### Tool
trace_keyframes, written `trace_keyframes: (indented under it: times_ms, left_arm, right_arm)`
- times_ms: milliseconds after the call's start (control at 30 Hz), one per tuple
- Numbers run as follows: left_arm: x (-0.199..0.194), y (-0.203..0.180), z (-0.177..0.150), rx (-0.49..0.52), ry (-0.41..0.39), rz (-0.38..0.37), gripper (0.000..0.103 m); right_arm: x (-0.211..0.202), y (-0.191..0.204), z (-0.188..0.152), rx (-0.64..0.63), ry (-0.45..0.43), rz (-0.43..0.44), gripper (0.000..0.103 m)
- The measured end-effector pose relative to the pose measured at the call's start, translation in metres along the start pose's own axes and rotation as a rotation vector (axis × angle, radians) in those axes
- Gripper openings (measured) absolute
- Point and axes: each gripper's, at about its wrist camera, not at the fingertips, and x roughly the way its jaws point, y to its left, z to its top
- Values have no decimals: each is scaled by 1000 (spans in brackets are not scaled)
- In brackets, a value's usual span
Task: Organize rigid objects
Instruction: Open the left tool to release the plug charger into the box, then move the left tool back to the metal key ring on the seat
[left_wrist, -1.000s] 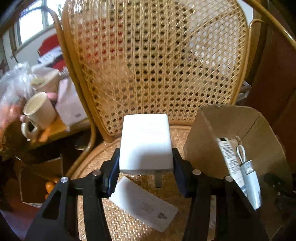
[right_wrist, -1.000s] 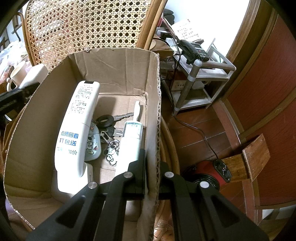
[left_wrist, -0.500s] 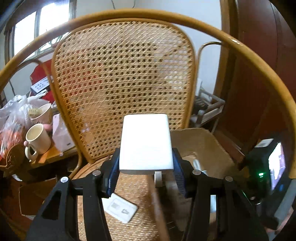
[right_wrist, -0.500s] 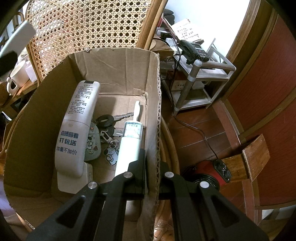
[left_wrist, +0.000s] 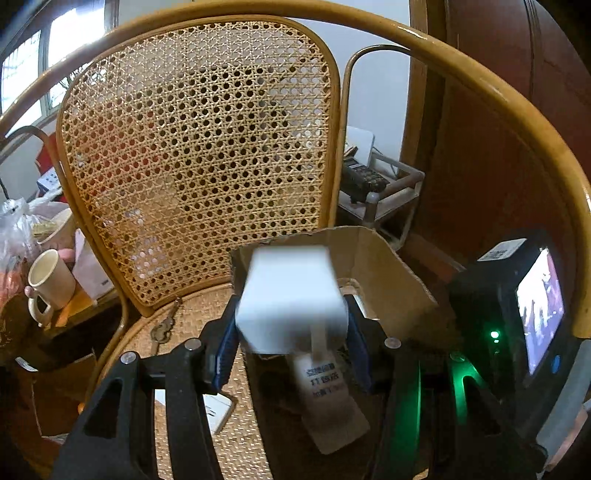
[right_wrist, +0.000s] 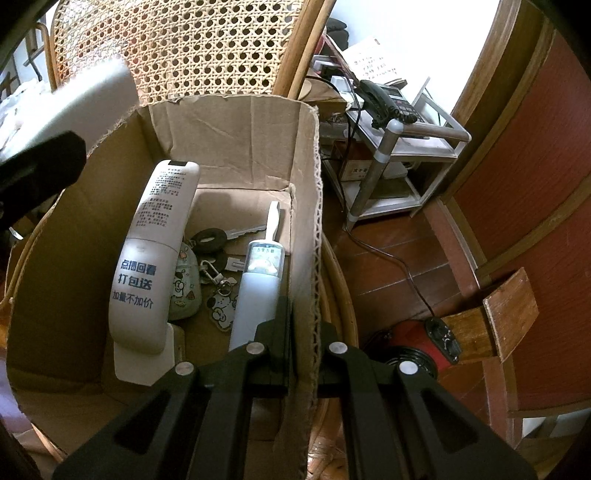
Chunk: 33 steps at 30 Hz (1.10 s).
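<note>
My left gripper (left_wrist: 291, 350) is shut on a white plug adapter (left_wrist: 290, 297), held in the air over the near wall of the cardboard box (left_wrist: 388, 280) on the cane chair seat. The same white plug adapter (right_wrist: 74, 99) shows blurred at the upper left of the right wrist view. My right gripper (right_wrist: 303, 332) is shut on the right wall of the cardboard box (right_wrist: 310, 221). Inside lie a white remote (right_wrist: 151, 254), a pale tube-shaped device (right_wrist: 258, 288) and keys (right_wrist: 214, 240) with charms.
A flat white adapter (left_wrist: 218, 410) and a brass key (left_wrist: 164, 326) lie on the seat left of the box. A mug (left_wrist: 50, 284) stands on a side table at left. A telephone stand (right_wrist: 399, 122) and a red heater (right_wrist: 413, 347) are right of the chair.
My left gripper has carried the white adapter up and to the right, from over the seat to above the box. The right gripper and the box have kept still.
</note>
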Motion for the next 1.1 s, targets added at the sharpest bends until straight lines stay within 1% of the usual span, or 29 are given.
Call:
trace_keyframes:
  times_ms: [67,133,200,267,333,400,533,633,667,767,867,1033,1067,1100]
  left_arm:
    - [-3,3,1,-3,-26,22,51]
    - [-9,8,3,-3,-55,32,54]
    - [-12,13,5,-10,-66,36,72]
    - [-15,19,5,-17,-77,68,85]
    - [-16,30,7,-23,-86,127,89]
    - [-14,45,9,-51,-82,177,96]
    - [-6,89,8,-149,-69,223,99]
    - [2,124,2,-216,-64,323,99]
    - [6,134,1,-240,-55,335,99]
    - [14,168,-6,-330,-47,318,99]
    - [27,191,-11,-380,-42,328,99]
    - [56,206,-23,-375,29,307,99]
    - [65,206,-24,-367,50,301,99]
    - [74,207,-26,-356,87,295,99]
  right_arm:
    - [0,-1,0,4,1,2,7]
    - [0,-1,1,4,3,3,7]
    - [0,0,1,-2,4,3,7]
    - [-1,0,0,-1,2,8,7]
    - [-1,0,-1,-3,4,5,7]
    - [0,0,-1,-3,5,4,7]
    - [0,1,-2,-5,5,2,7]
    - [1,2,-3,-7,5,1,7]
    - [1,2,-2,-5,5,2,7]
    - [1,2,-2,1,8,4,7]
    - [2,2,-2,0,10,2,7]
    - [3,2,-2,-5,10,-1,7]
    - [3,2,-2,-5,10,-2,7]
    - [3,2,-2,-3,11,-1,7]
